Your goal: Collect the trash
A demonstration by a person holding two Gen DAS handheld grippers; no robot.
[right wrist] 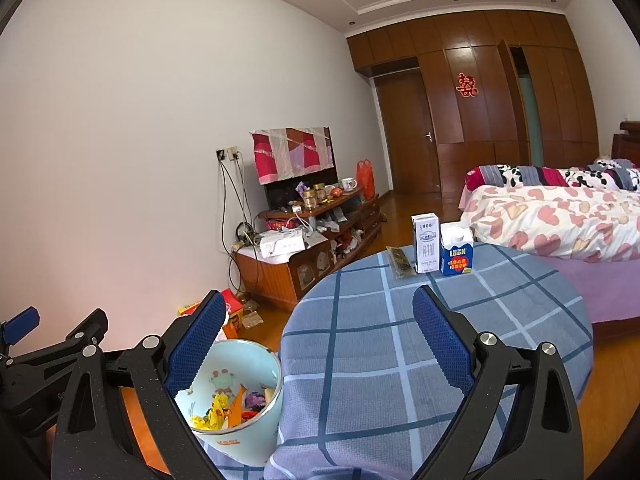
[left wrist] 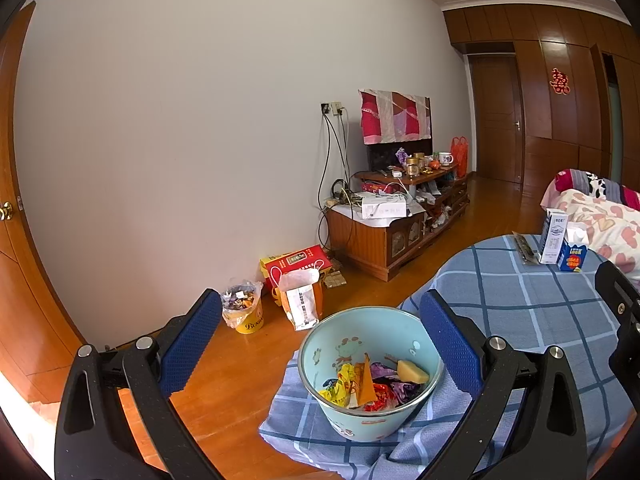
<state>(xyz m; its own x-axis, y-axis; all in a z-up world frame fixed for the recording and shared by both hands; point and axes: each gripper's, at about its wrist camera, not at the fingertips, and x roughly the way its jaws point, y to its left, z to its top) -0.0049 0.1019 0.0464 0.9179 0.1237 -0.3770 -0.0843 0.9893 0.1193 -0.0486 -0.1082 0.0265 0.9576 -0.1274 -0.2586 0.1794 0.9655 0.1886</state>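
Both grippers hang spread and empty: the left gripper (left wrist: 320, 336) over the pale blue bin (left wrist: 370, 376) already holding wrappers, the right gripper (right wrist: 320, 332) facing the checked table (right wrist: 400, 360). Trash remains at the far edge: a white carton (right wrist: 425, 242), a blue carton (right wrist: 457, 254) and what looks like a dark wrapper (right wrist: 401, 262) (too small to be sure). Reach level, grip a carton across its flat sides, and lift straight up so its neighbour stays standing.
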